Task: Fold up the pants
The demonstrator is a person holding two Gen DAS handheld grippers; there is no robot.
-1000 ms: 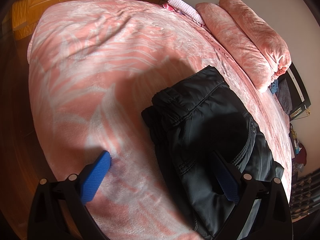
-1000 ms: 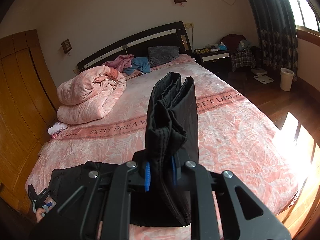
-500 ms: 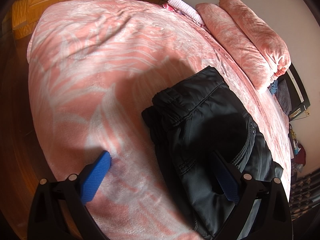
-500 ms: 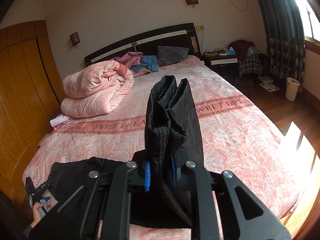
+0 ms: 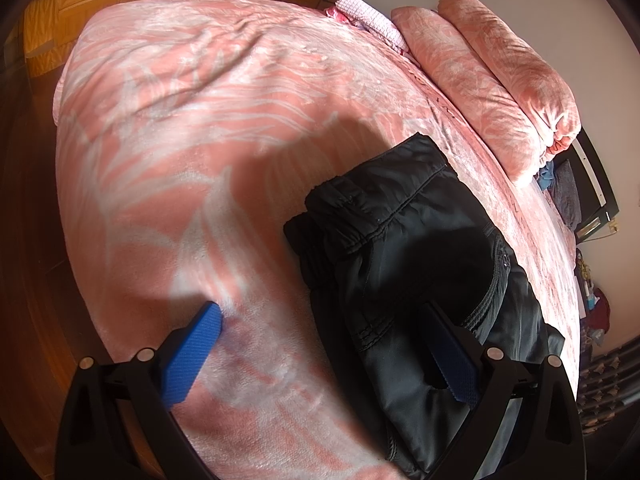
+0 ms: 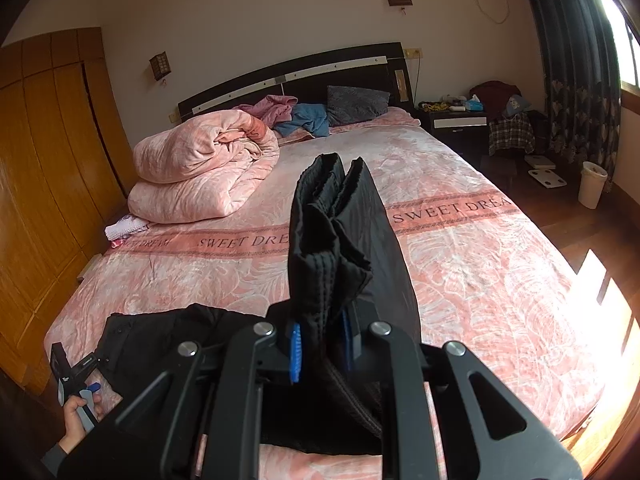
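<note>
Black pants (image 5: 404,248) lie on the pink bed near its foot edge, waistband end toward the left wrist camera. My left gripper (image 5: 320,344) is open, low over the bed, with one blue pad on the bedspread side and the other over the pants. My right gripper (image 6: 320,344) is shut on the leg ends of the black pants (image 6: 336,232) and holds them lifted, the fabric standing up above the jaws. The waist part of the pants (image 6: 160,340) lies on the bed at lower left, beside the hand holding the left gripper (image 6: 76,376).
A rolled pink quilt (image 6: 200,168) lies at the bed's left side near the headboard (image 6: 288,80). Loose clothes and a grey pillow (image 6: 356,104) sit at the head. A wooden wardrobe (image 6: 40,184) stands left; a nightstand (image 6: 456,120) and white bin (image 6: 592,184) stand right.
The right gripper has moved back and to the right with the pants' leg ends, showing more of the bed. The left gripper has barely moved.
</note>
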